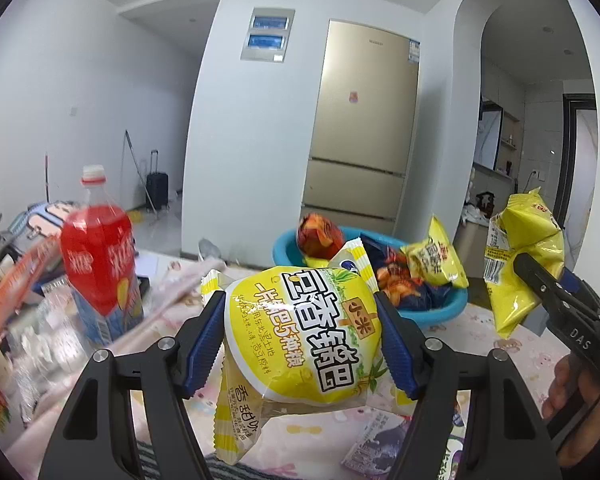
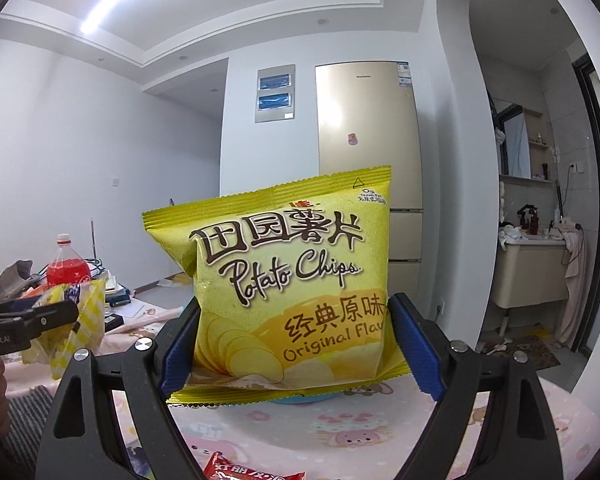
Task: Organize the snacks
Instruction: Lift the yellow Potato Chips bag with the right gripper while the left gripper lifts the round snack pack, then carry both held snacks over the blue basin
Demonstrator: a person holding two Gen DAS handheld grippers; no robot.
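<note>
The left gripper (image 1: 300,332) was clamped on a puffy yellow-and-white rice cracker pack (image 1: 300,332), held above the pink patterned tablecloth (image 1: 532,344) with a red soda bottle (image 1: 98,256) off to its left. Just behind the pack sat a blue bowl (image 1: 440,312) already holding several snack packets (image 1: 436,260). On the right, the right gripper (image 2: 296,316) pinched a yellow bag of potato chips (image 2: 292,280) upright by its lower sides, in the air, hiding most of the bowl beneath it, and a red packet (image 2: 252,470) lay on the cloth at the near edge.

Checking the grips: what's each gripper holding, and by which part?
Left gripper: rice cracker pack, by its sides. Right gripper: potato chips bag, by its lower side edges.
</note>
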